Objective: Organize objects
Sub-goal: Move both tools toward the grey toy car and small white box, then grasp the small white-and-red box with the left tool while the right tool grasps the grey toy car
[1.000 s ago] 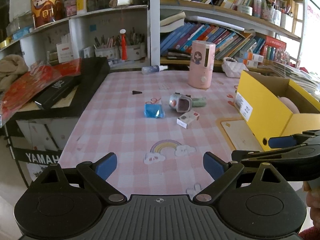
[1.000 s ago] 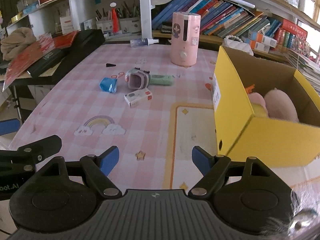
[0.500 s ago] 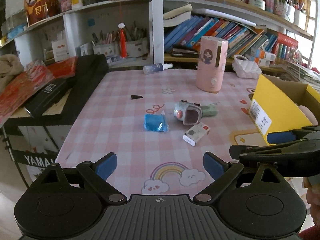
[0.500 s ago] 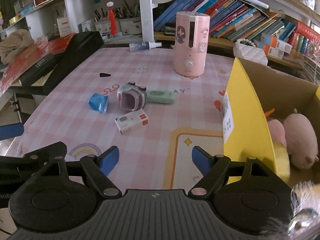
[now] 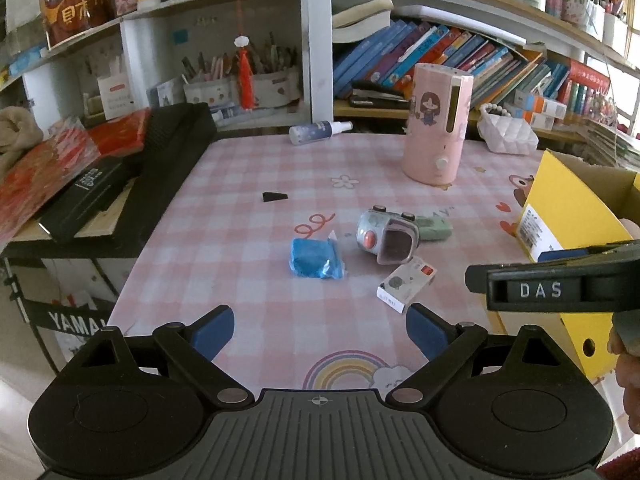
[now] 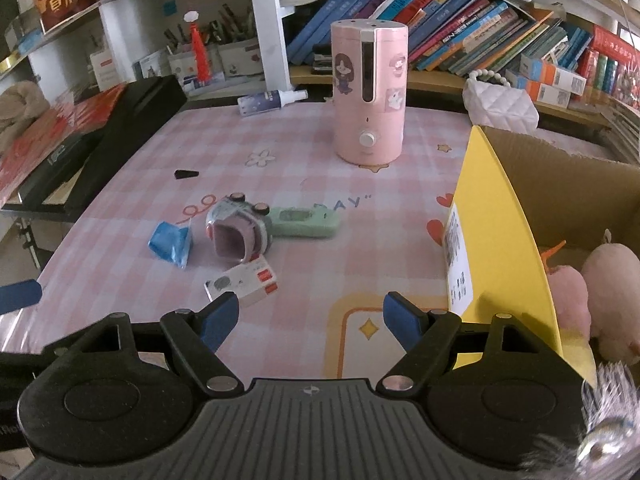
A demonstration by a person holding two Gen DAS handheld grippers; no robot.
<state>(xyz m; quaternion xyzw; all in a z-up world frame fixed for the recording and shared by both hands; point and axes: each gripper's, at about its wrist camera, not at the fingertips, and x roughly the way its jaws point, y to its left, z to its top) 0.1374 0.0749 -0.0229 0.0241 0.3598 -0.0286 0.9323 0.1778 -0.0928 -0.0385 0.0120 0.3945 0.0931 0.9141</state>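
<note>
Right wrist view: yellow box (image 6: 500,240) at the table's right edge already has pink plush toys (image 6: 608,280) inside, so some sorting looks done. Still loose mid-table (image 5: 240,208): blue packet (image 5: 316,258), toy car (image 5: 384,236) touching the green remote (image 5: 434,228), small white carton (image 5: 406,282) just beside the car. Small black wedge (image 5: 274,196) lies apart toward the left edge; pink humidifier (image 6: 370,92) upright near the far edge. Most of the job is left, I judge. Left gripper (image 5: 320,330) jaws wide, nothing between them, touching nothing. Right gripper (image 6: 310,318) jaws also spread, empty, hovering just short of the white carton.
</note>
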